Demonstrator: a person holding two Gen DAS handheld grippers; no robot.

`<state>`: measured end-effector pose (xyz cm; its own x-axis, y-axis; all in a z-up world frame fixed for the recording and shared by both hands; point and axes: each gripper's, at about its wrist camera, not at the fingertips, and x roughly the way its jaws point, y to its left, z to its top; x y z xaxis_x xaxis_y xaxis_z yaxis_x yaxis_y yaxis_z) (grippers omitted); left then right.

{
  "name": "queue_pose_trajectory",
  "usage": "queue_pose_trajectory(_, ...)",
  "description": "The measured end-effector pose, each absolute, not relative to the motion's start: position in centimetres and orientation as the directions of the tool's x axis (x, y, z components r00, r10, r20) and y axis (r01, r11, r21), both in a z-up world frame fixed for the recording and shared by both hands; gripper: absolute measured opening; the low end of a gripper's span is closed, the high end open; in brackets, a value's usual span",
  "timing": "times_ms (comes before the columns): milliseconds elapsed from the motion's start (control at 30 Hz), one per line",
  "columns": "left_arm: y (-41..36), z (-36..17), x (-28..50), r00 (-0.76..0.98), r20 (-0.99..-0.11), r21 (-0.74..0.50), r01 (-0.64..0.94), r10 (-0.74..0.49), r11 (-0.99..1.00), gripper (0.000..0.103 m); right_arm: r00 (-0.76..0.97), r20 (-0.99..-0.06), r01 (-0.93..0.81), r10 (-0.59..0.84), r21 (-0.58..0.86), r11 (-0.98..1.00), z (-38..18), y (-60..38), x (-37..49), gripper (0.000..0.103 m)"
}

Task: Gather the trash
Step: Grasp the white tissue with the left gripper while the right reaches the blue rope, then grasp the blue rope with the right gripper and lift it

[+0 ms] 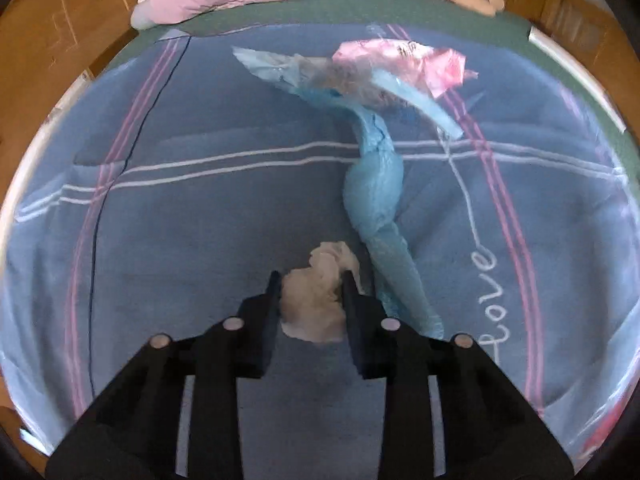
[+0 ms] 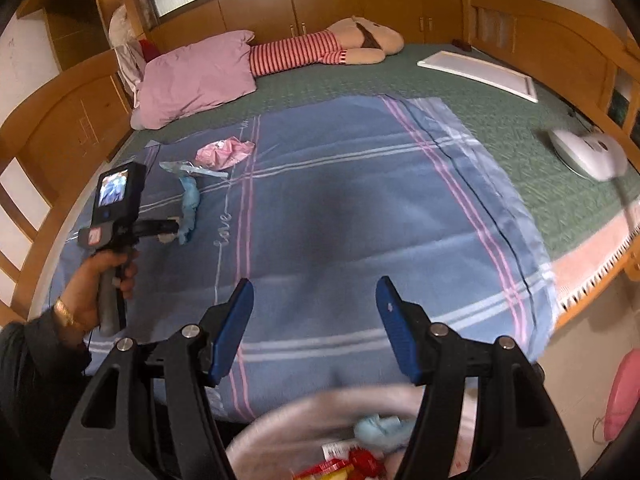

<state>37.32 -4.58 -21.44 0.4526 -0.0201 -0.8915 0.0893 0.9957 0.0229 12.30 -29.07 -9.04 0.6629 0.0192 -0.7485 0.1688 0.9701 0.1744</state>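
Note:
A crumpled white tissue (image 1: 316,304) lies on the blue plaid blanket (image 1: 200,240), and my left gripper (image 1: 310,280) is shut on it, both black fingers touching its sides. Just right of it stretches a twisted light-blue plastic bag (image 1: 374,188), with a pink wrapper (image 1: 400,62) at its far end. The right wrist view shows the same bag (image 2: 190,200) and pink wrapper (image 2: 224,152) at the left, where a hand holds the left gripper (image 2: 168,232). My right gripper (image 2: 316,292) stands open with nothing between its blue pads, above a blurred pale bin (image 2: 280,420) holding red wrappers (image 2: 352,464).
The blanket (image 2: 360,200) covers a green mattress inside a wooden bed frame (image 2: 60,128). A pink pillow (image 2: 196,80) and a striped plush toy (image 2: 320,50) lie at the head. A white board (image 2: 476,72) and a white device (image 2: 584,152) sit on the right side.

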Motion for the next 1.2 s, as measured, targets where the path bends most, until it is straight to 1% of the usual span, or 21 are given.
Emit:
queue_pose_trajectory(67, -2.7, -20.2, 36.6, 0.444, -0.896, -0.008, 0.016, -0.014, 1.000, 0.022, 0.668, -0.743, 0.144, 0.048, 0.193, 0.971, -9.1, -28.6, 14.5, 0.063)
queue_pose_trajectory(167, 2.7, -16.9, 32.8, 0.491, -0.871, -0.104, -0.173, -0.005, 0.979, 0.022, 0.679, -0.731, 0.092, 0.066, 0.174, 0.980, -9.5, -26.2, 20.0, 0.063)
queue_pose_trajectory(267, 5.7, -15.6, 28.8, 0.543, -0.838, -0.112, -0.268, 0.054, 0.957, 0.022, 0.662, -0.735, 0.011, 0.143, 0.200, 0.980, -10.7, -22.5, 26.5, 0.063)
queue_pose_trajectory(300, 6.5, -15.6, 27.8, 0.547, -0.836, -0.128, -0.288, 0.053, 0.949, 0.022, 0.653, -0.739, -0.027, 0.169, 0.200, 0.979, -11.4, -20.6, 29.6, 0.063)
queue_pose_trajectory(367, 7.7, -15.8, 25.7, 0.549, -0.836, -0.183, -0.315, 0.022, 0.931, 0.022, 0.641, -0.749, -0.034, 0.167, 0.190, 0.981, -12.1, -18.6, 33.1, 0.063)
queue_pose_trajectory(433, 7.7, -15.9, 24.1, 0.557, -0.830, -0.191, -0.322, 0.022, 0.927, 0.023, 0.634, -0.757, -0.048, 0.158, 0.165, 0.985, -13.0, -15.6, 37.1, 0.063)
queue_pose_trajectory(567, 7.8, -16.4, 24.2, 0.559, -0.829, -0.200, -0.317, 0.013, 0.927, 0.024, 0.616, -0.782, -0.052, 0.095, 0.080, 0.995, -14.7, -10.9, 42.6, 0.063)
queue_pose_trajectory(700, 8.0, -16.7, 24.4, 0.538, -0.843, -0.195, -0.319, 0.008, 0.927, 0.024, 0.570, -0.821, -0.084, 0.015, -0.039, 0.996, -17.4, -8.0, 45.3, 0.062)
queue_pose_trajectory(733, 8.0, -16.7, 24.4, 0.538, -0.843, -0.195, -0.316, 0.006, 0.928, 0.025, 0.562, -0.827, -0.099, 0.012, -0.053, 0.994, -18.0, -7.9, 45.4, 0.049)
queue_pose_trajectory(767, 7.9, -16.6, 24.3, 0.540, -0.842, -0.196, -0.315, 0.005, 0.929, 0.025, 0.553, -0.833, -0.117, 0.021, -0.053, 0.992, -18.4, -7.8, 45.2, 0.023)
queue_pose_trajectory(800, 8.0, -16.6, 24.2, 0.542, -0.840, -0.201, -0.317, 0.003, 0.927, 0.025, 0.526, -0.849, -0.136, 0.046, -0.031, 0.990, -19.0, -7.9, 45.0, 0.007)
queue_pose_trajectory(833, 8.3, -16.6, 24.1, 0.544, -0.839, -0.217, -0.326, -0.006, 0.920, 0.025, 0.509, -0.857, -0.141, 0.076, 0.003, 0.990, -19.3, -8.3, 44.4, 0.005)
queue_pose_trajectory(900, 9.3, -16.8, 24.0, 0.545, -0.838, -0.262, -0.359, -0.027, 0.896, 0.025, 0.513, -0.848, -0.166, 0.135, 0.056, 0.985, -18.9, -8.9, 42.6, 0.005)
queue_pose_trajectory(1033, 10.6, -16.9, 23.5, 0.561, -0.827, -0.314, -0.405, -0.038, 0.859, 0.025, 0.441, -0.834, -0.272, 0.332, 0.228, 0.935, -17.0, -10.2, 37.5, 0.005)
queue_pose_trajectory(1100, 11.1, -16.9, 23.3, 0.570, -0.820, -0.343, -0.417, -0.052, 0.842, 0.025, 0.411, -0.834, -0.319, 0.369, 0.248, 0.915, -16.1, -10.5, 34.9, 0.005)
queue_pose_trajectory(1200, 11.6, -16.8, 22.9, 0.593, -0.800, -0.402, -0.415, -0.092, 0.816, 0.025, 0.446, -0.797, -0.351, 0.406, 0.262, 0.899, -13.5, -12.0, 31.0, 0.005)
